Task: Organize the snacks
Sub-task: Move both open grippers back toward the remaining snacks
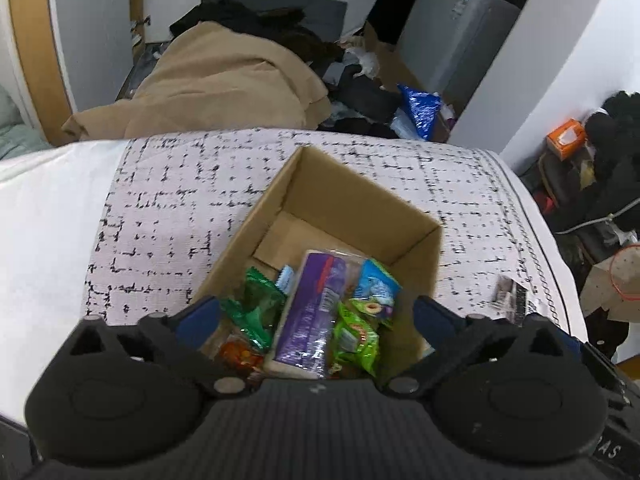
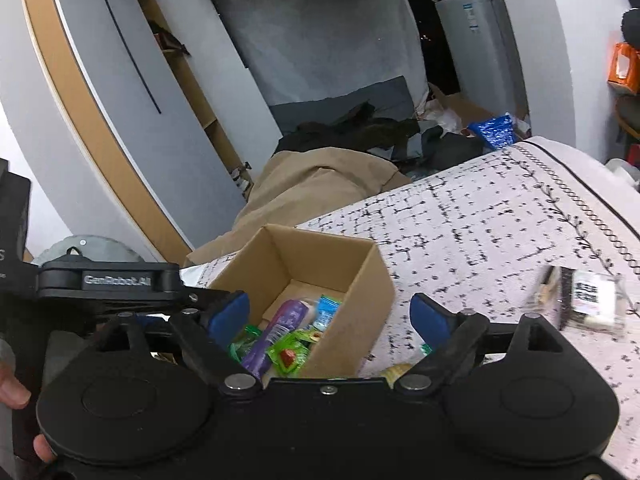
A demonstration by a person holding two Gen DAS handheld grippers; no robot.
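An open cardboard box [image 1: 360, 208] [image 2: 360, 280] stands on a white bed cover with a black fleck pattern [image 1: 168, 200] [image 2: 480, 232]. Inside lie a purple packet [image 1: 308, 312] [image 2: 276, 328], green packets [image 1: 356, 336] [image 2: 290, 352], a blue packet [image 1: 378, 280] [image 2: 326, 308] and an orange one [image 1: 238, 354]. My left gripper [image 1: 316, 316] hangs open above the box's near end, nothing between its blue pads. My right gripper [image 2: 330, 318] is open too, straddling the box's right wall, empty. A clear-wrapped packet [image 2: 592, 300] [image 1: 508, 292] lies on the cover to the right of the box.
Beyond the bed a tan blanket [image 1: 224, 80] and dark clothes cover the floor, with a blue foil bag [image 1: 420, 108] and a small fridge [image 1: 460, 36]. A wardrobe [image 2: 132, 100] stands at the left. A hand [image 2: 12, 392] and the left gripper's body [image 2: 108, 280] show in the right wrist view.
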